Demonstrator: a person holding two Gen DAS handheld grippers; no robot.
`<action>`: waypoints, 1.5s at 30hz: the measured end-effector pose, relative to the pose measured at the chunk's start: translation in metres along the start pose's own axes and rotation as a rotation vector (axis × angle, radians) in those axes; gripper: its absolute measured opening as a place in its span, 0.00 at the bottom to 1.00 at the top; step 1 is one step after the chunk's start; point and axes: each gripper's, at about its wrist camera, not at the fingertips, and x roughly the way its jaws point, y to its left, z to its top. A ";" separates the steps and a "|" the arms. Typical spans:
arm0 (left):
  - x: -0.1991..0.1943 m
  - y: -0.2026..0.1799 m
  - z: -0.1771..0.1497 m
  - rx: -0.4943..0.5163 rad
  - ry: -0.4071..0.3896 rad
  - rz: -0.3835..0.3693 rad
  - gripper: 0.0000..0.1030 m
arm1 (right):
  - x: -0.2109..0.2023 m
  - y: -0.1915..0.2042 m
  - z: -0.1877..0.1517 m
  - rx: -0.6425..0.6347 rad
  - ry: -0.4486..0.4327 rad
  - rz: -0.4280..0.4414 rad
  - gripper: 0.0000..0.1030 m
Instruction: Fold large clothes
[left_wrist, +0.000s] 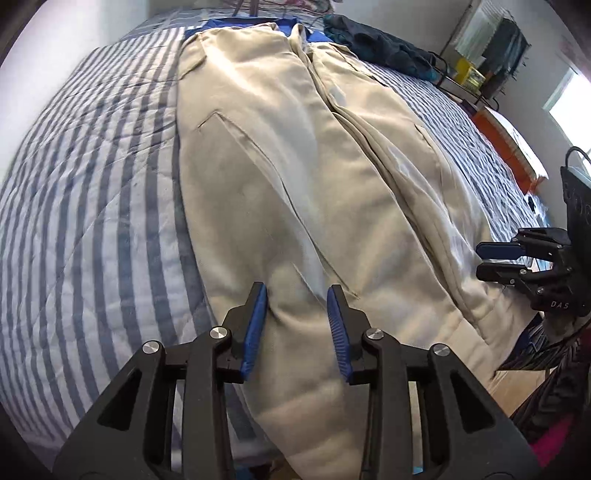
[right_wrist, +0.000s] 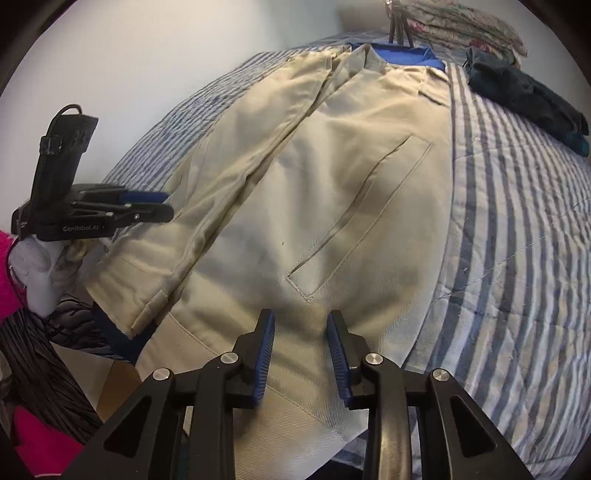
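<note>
A large beige jacket (left_wrist: 295, 155) lies flat, front up, on a blue-and-white striped bed (left_wrist: 92, 192); it also fills the right wrist view (right_wrist: 332, 192). Its blue lining (right_wrist: 402, 55) shows at the far collar. My left gripper (left_wrist: 297, 291) is open and empty, hovering over the jacket's near hem on its left panel. My right gripper (right_wrist: 301, 317) is open and empty above the hem of the right panel, below a slanted pocket (right_wrist: 354, 218). Each gripper shows in the other's view, the right one (left_wrist: 487, 262) and the left one (right_wrist: 162, 205).
A dark teal garment (left_wrist: 380, 44) lies crumpled at the far right of the bed, also in the right wrist view (right_wrist: 528, 99). Folded floral bedding (right_wrist: 461, 26) sits at the head. An orange box (left_wrist: 506, 140) and a shelf stand right of the bed.
</note>
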 end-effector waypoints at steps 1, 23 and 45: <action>-0.004 -0.003 -0.004 -0.003 -0.004 -0.007 0.32 | -0.003 0.003 -0.002 -0.004 -0.001 0.023 0.31; -0.067 0.031 -0.070 -0.343 -0.027 -0.187 0.59 | -0.057 -0.062 -0.057 0.364 -0.051 0.171 0.60; -0.012 0.035 -0.091 -0.550 0.143 -0.426 0.60 | 0.002 -0.074 -0.063 0.514 0.070 0.418 0.53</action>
